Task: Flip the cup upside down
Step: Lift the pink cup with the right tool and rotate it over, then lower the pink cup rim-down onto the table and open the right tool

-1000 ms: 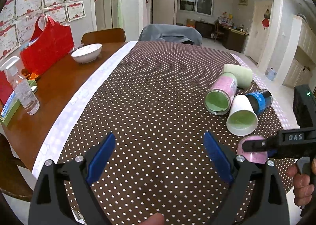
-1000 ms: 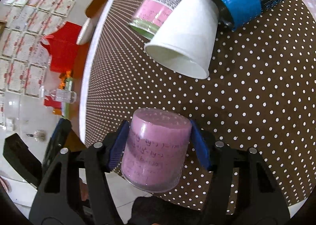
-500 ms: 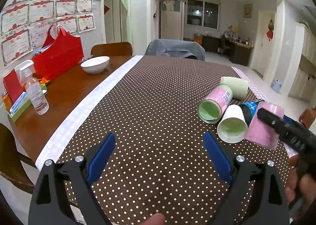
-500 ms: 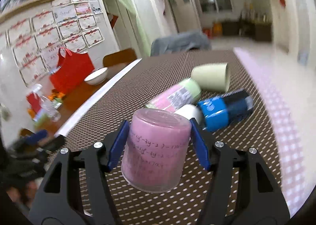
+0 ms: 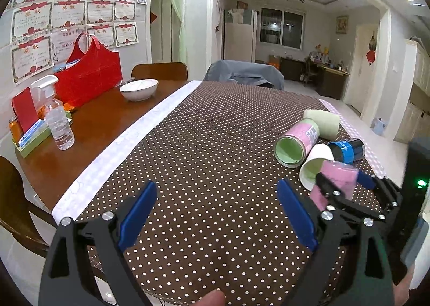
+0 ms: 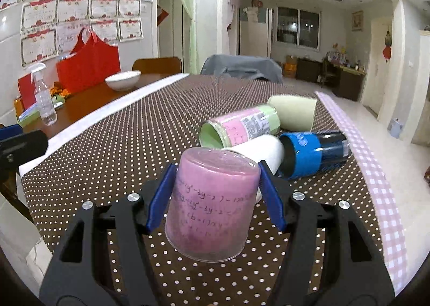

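Observation:
My right gripper [image 6: 215, 198] is shut on a pink translucent cup [image 6: 212, 204] with handwriting on it. The cup stands upside down, closed base up and rim down, just above the dotted brown tablecloth [image 6: 121, 150]. In the left wrist view the pink cup [image 5: 336, 182] shows at the right, held by the right gripper [image 5: 341, 185]. My left gripper [image 5: 215, 214] is open and empty over the cloth near the front edge.
Several cups lie on their sides behind the pink one: a white cup [image 6: 263, 150], a pink-and-green can [image 6: 239, 128], a blue-and-black cup [image 6: 311, 155], a pale green cup [image 6: 293, 112]. A white bowl [image 5: 138, 89], spray bottle [image 5: 57, 123] and red bag [image 5: 86, 75] stand on the bare wood at left.
My right gripper rotated the pink cup from lying sideways to base up, then lowered it toward the cloth. My left gripper stayed open and tilted up slightly.

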`<action>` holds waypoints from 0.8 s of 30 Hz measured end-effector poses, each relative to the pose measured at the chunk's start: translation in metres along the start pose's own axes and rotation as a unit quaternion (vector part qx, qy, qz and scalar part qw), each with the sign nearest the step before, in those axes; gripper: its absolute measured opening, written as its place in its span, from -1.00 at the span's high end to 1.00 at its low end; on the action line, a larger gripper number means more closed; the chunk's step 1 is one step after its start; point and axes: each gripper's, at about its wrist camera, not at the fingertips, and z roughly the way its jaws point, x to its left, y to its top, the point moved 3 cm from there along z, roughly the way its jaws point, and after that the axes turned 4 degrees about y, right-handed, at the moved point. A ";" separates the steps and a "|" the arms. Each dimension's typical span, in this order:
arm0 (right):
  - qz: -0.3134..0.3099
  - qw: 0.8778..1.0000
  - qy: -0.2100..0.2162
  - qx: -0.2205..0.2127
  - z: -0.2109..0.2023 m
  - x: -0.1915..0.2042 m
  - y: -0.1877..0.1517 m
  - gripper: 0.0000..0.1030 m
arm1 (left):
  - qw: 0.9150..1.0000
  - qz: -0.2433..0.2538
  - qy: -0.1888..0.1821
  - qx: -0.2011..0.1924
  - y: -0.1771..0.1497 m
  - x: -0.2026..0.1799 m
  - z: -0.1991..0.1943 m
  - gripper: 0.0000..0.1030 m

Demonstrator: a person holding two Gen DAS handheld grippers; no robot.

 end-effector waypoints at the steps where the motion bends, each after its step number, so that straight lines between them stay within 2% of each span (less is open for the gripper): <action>1: 0.000 1.000 -0.002 0.004 0.003 0.000 0.000 -0.20 | 1.000 -0.001 0.000 0.000 0.000 0.001 0.000 -0.74; 12: 0.007 0.999 -0.002 0.041 0.009 -0.002 -0.015 -0.22 | 1.000 0.002 0.002 -0.005 0.001 0.001 -0.003 -0.74; 13: 0.008 0.999 0.000 0.042 0.007 -0.002 -0.017 -0.26 | 1.000 0.004 0.002 -0.005 0.001 -0.001 -0.003 -0.74; 15: 0.011 0.999 0.003 0.040 0.001 -0.002 -0.020 -0.56 | 1.000 0.006 0.001 -0.005 0.001 -0.004 -0.005 -0.74; 18: 0.025 0.999 0.016 0.038 -0.008 -0.006 -0.023 -0.75 | 1.000 0.010 0.000 -0.008 0.002 -0.008 -0.008 -0.74; 21: 0.040 0.998 0.027 0.030 -0.017 -0.010 -0.020 -0.88 | 1.000 0.015 -0.001 -0.010 0.003 -0.012 -0.012 -0.74; 24: 0.050 0.998 0.035 0.020 -0.028 -0.013 -0.013 -0.88 | 1.000 0.019 -0.003 -0.015 0.004 -0.016 -0.018 -0.74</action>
